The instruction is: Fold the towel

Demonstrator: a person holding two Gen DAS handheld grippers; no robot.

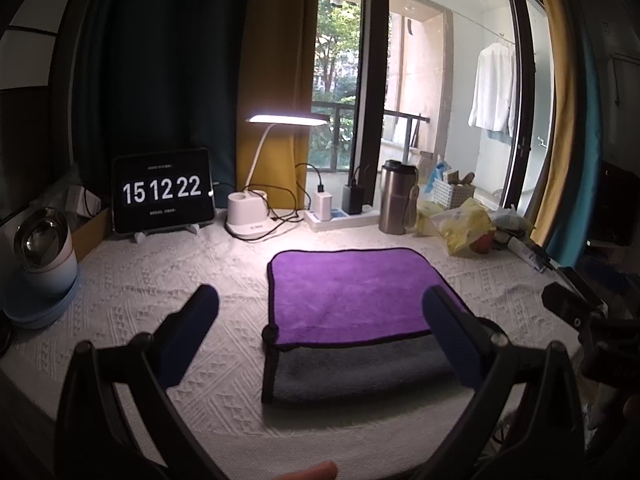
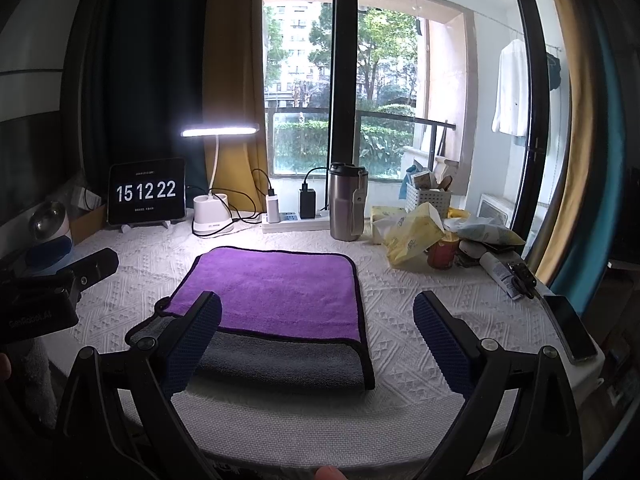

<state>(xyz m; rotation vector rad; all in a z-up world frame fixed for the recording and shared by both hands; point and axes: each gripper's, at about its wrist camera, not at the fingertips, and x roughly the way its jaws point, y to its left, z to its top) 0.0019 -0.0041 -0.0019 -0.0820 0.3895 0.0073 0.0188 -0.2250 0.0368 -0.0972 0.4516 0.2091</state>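
Note:
A towel, purple on one side (image 1: 348, 292) and grey on the other, lies folded on the white textured tablecloth; the purple layer covers the far part and a grey strip (image 1: 360, 368) shows at the near edge. It also shows in the right wrist view (image 2: 280, 292). My left gripper (image 1: 320, 320) is open and empty, above the towel's near left part. My right gripper (image 2: 316, 324) is open and empty, above the towel's near right part. The right gripper's body shows at the right edge of the left wrist view (image 1: 576, 312).
At the back stand a tablet clock (image 1: 162, 192), a lit desk lamp (image 1: 256, 216), a power strip with chargers (image 1: 340, 208) and a steel tumbler (image 1: 396, 200). Yellow bags and clutter (image 2: 416, 236) lie back right, a phone (image 2: 568, 328) at the right edge, a humidifier (image 1: 44, 248) at the left.

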